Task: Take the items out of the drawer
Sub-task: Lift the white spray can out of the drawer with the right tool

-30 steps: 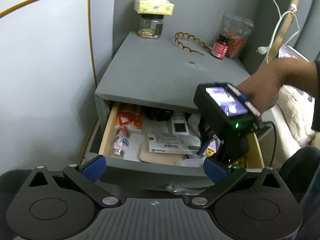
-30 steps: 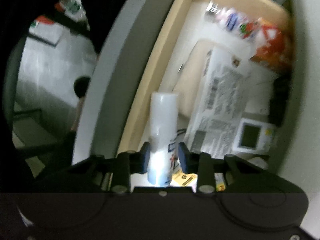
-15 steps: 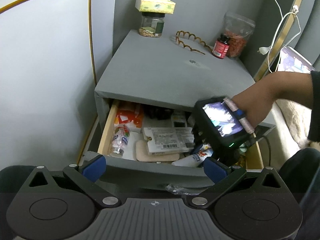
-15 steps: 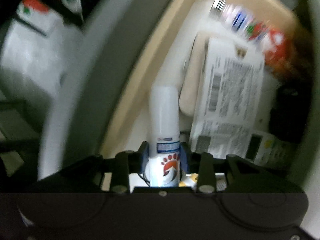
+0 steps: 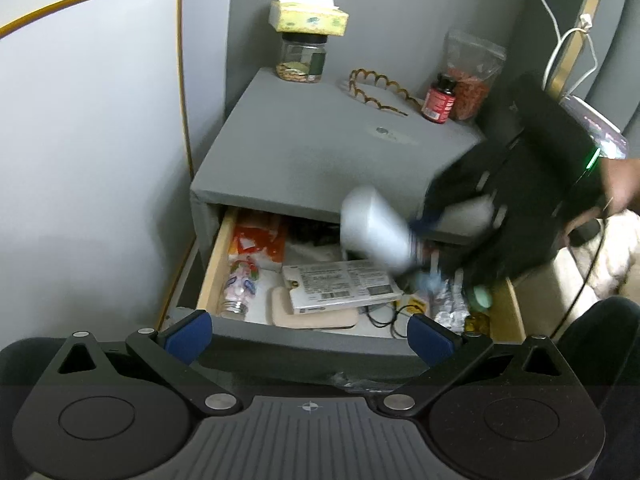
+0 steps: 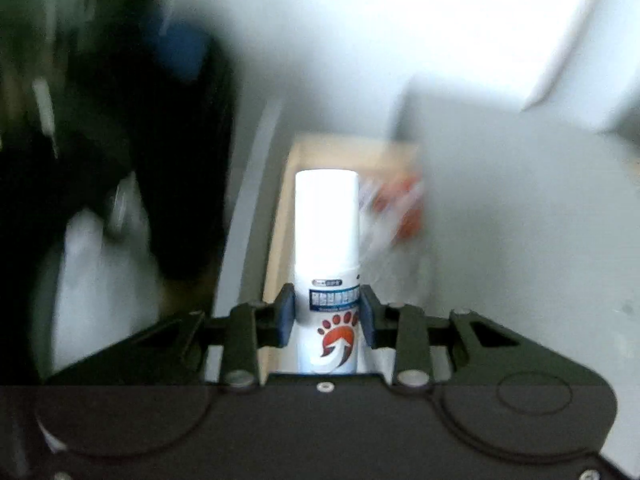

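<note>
Right gripper [image 6: 326,316]: gripping a white spray can [image 6: 327,264] between both blue pads [image 6: 286,314], which are pressing on the lower labelled part; the can's plain white cap end is pointing forward, away from the tool. A red paw mark is showing on the label.

Same can seen from the left camera [image 5: 378,236]: blurred, hanging in the air above the right half of the open drawer [image 5: 218,256], in front of the nightstand's [image 5: 320,148] front edge, touching nothing in the drawer. The right gripper [image 5: 428,224] is standing to its right, also blurred.

Left gripper [image 5: 308,334]: jaws standing wide, holding nothing, sitting near the drawer's front panel.

Drawer contents, lying flat:
- small clear bottle [image 5: 240,286], far left
- orange packet [image 5: 258,244], behind the bottle
- printed white pack [image 5: 340,286], centre, resting on a beige pad [image 5: 308,316]
- foil strips [image 5: 448,304] and a green cap [image 5: 482,296], right side

Nightstand top, far edge:
- jar [image 5: 302,58] with a tissue box [image 5: 308,18] sitting on it
- wavy hairband [image 5: 376,92]
- red bottle [image 5: 440,100] just beside a clear bag [image 5: 474,76]
</note>
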### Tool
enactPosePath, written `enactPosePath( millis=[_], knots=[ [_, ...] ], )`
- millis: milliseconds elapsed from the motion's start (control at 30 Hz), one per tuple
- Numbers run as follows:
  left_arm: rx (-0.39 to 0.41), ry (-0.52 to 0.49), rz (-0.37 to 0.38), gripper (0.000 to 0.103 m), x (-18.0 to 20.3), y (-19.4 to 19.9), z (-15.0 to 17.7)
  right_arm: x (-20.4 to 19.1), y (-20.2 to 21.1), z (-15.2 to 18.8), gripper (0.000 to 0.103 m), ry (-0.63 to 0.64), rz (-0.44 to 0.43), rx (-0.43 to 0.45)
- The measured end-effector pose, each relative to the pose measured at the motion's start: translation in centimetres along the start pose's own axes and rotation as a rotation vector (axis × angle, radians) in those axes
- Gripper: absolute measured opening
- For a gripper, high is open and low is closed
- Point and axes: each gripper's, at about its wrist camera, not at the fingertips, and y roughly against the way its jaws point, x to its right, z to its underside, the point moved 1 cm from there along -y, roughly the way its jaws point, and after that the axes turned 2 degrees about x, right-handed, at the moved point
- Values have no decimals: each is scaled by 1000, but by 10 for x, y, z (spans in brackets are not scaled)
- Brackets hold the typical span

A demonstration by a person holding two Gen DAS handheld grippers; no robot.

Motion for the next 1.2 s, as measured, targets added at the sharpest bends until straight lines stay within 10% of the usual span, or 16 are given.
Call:
enactPosePath(
  millis=[100, 367, 600, 733, 1200],
  knots=[
    [5, 7, 5, 103, 4, 0, 1, 23, 17, 15, 33, -230, 262, 227],
    [-1, -25, 1, 103, 8, -1, 6, 23, -16, 74, 33, -334, 615, 368],
    [7, 4, 11, 103, 3, 1, 3, 9, -13, 76, 34, -286, 665, 321],
    [-3, 1, 18, 103, 5, -2, 4, 4, -14, 76, 61, -272, 721, 310],
    [-3, 29, 26, 103, 1, 0, 0, 6, -23, 67, 33, -349, 627, 218]
  ],
)
